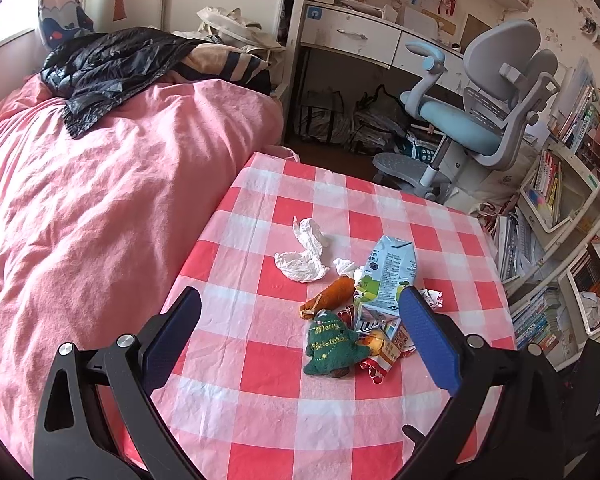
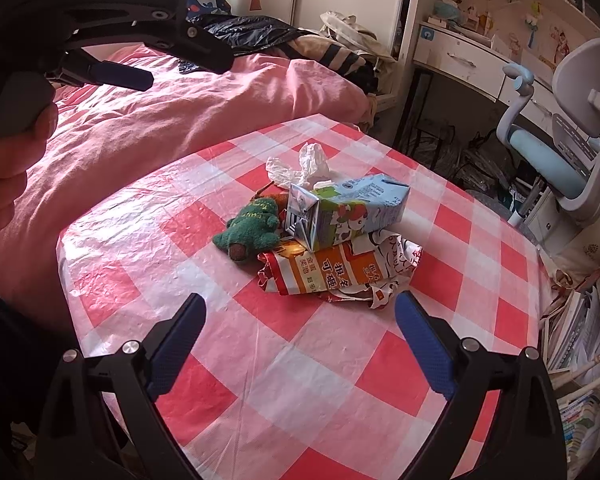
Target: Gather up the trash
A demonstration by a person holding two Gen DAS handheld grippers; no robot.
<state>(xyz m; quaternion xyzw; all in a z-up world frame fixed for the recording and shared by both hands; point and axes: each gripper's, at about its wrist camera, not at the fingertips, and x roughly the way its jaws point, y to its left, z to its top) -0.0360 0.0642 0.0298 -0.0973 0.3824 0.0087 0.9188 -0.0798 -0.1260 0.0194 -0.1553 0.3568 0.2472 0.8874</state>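
Blue carton [image 2: 350, 210]: lying on crumpled wrapper [image 2: 332, 270], just beyond the spread, empty right gripper [image 2: 300, 344].
Left gripper [image 1: 300, 336]: spread, hovering over the pile.
Tissue [image 1: 304, 254]: crumpled, farther on the counter [image 1: 260, 400].

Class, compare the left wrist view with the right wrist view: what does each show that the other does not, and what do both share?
Only the left wrist view shows the bookshelves at the right and the orange carrot toy in full.

Only the right wrist view shows the left tool from outside, held in the person's hand, and the printed face of the orange snack wrapper.

Both show the checked tablecloth, milk carton, green Christmas tree toy, crumpled tissue, pink bed and desk chair.
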